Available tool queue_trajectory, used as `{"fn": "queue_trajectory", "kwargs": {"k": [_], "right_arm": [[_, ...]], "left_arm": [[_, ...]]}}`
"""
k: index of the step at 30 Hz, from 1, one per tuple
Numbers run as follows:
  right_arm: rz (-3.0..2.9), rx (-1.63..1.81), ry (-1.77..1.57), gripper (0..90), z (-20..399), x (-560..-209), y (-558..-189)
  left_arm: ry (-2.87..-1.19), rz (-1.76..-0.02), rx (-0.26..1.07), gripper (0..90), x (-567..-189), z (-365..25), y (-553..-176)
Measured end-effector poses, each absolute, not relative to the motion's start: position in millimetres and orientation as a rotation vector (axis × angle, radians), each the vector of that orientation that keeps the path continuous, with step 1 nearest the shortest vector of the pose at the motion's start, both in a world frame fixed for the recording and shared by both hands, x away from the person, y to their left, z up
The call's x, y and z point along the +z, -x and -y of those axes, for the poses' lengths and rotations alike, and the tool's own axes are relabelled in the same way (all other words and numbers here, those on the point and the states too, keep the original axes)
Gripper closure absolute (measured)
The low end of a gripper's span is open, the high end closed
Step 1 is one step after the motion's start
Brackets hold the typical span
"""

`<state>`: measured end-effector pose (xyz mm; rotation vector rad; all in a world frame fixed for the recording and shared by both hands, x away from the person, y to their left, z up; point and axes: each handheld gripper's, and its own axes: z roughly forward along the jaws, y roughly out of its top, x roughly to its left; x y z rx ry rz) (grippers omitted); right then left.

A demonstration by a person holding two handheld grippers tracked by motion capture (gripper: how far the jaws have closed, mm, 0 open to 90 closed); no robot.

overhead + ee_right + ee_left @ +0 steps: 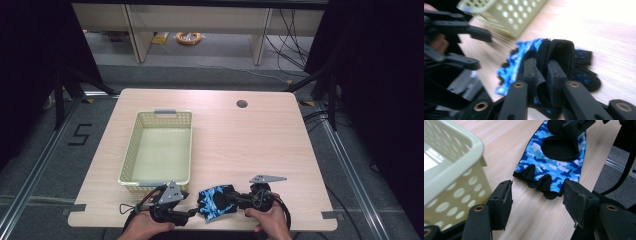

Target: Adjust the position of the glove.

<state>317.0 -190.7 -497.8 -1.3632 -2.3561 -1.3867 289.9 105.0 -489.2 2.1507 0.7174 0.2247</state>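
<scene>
A blue camouflage fingerless glove [215,201] with black trim lies at the table's front edge, between my two grippers. My right gripper [235,200] is shut on the glove's [541,53] black wrist end, with fabric pinched between its pads [530,72]. My left gripper [192,212] stands open just left of the glove's short finger stubs [536,178], and its pads [504,202] touch nothing. A pale yellow perforated basket [127,150] stands on the table just behind the left gripper, its corner [461,177] close beside the left jaw.
The wooden table [250,140] has a round cable hole [242,104] at the back right. The basket holds nothing. A hand grips each gripper at the table's front edge. Shelving legs and cables stand on the floor beyond.
</scene>
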Motion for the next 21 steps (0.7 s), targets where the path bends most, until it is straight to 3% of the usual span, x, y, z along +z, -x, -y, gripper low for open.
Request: {"fn": "queue_trajectory", "kwargs": {"k": [12,21], "right_arm": [[2.474,-1.345,1.403,58.2,187.4,-491.0,-312.9],[2.591,-1.307,1.413,56.7,188.0,-479.5,-303.6]], "left_arm": [[-2.254,-0.657,0.194,44.2,-503.3,-86.4,-282.4],[-2.281,-0.602,0.222,48.8,-503.0,-81.1,-283.8]]}}
